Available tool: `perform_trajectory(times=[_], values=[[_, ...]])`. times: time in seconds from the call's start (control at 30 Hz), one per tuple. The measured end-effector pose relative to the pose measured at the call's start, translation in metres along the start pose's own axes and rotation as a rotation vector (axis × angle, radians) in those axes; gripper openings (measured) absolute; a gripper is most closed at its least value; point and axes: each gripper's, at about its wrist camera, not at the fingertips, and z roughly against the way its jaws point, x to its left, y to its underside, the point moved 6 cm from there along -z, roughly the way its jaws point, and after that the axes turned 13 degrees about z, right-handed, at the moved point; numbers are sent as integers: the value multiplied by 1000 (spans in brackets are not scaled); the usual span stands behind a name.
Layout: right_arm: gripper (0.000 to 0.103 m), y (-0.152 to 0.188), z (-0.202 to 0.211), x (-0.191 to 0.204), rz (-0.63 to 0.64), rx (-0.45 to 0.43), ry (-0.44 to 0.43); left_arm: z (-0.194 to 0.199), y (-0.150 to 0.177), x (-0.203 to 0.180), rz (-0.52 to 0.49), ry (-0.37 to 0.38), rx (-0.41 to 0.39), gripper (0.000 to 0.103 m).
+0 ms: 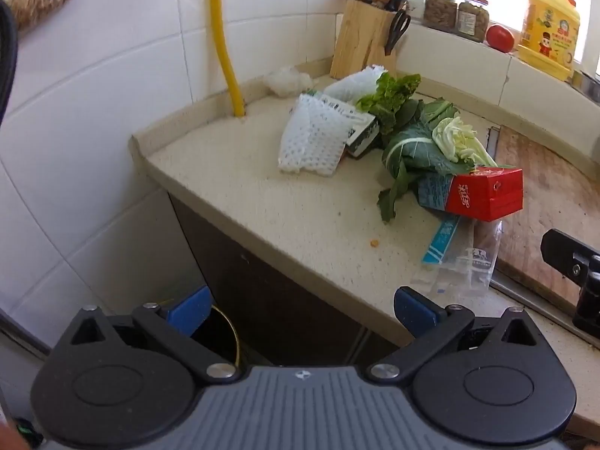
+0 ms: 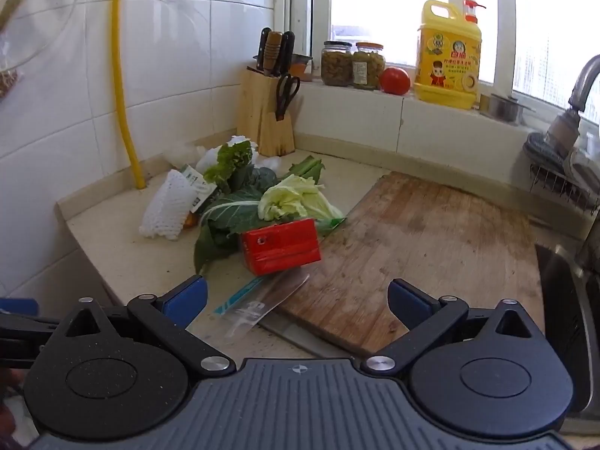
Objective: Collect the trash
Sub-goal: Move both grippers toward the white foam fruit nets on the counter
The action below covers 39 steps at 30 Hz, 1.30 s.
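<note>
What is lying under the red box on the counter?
The red box rests on dark green leaves and a blue-printed wrapper; a clear zip bag pokes out in front. Anything directly beneath its middle is covered.

The left gripper was wide open and held nothing. On the counter lay a red box, green leaves and white foam net.

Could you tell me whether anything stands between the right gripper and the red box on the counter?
Nothing visible does. The right gripper is open and empty, and the red box lies just ahead of it. Only a flat clear plastic bag lies on the counter between them, low enough to pass over.
</note>
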Motion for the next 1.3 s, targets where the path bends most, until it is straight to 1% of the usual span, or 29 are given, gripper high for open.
perform_trajectory(times=[0.03,0.23,0.27,0.43,0.53,0.63,0.7,0.83,0.87,1.17,1.3], values=[[103,3,1,1,-8,-2,-3,-8,-7,6,1,13,34,103],[103,19,14,6,-47,-2,-61,0,6,13,29,20,41,102],[103,19,16,4,-60,-7,-71,1,2,18,33,26,49,102],[103,19,38,5,-82,-70,-89,15,1,19,17,24,13,102],[103,20,50,2,-110,-98,-93,22,0,24,29,28,-8,102],[103,25,50,-2,-149,-83,-110,29,-2,28,48,38,-37,102],[103,26,49,-3,-162,-78,-142,34,-4,29,59,48,-54,102],[103,31,45,8,-122,-37,-234,41,-5,26,68,75,-80,102],[103,31,45,10,-112,-37,-242,43,-5,24,65,78,-89,102],[103,28,49,9,-120,-64,-258,52,-2,19,65,137,-107,102],[103,30,48,11,-110,-52,-270,52,0,19,56,147,-98,102]])
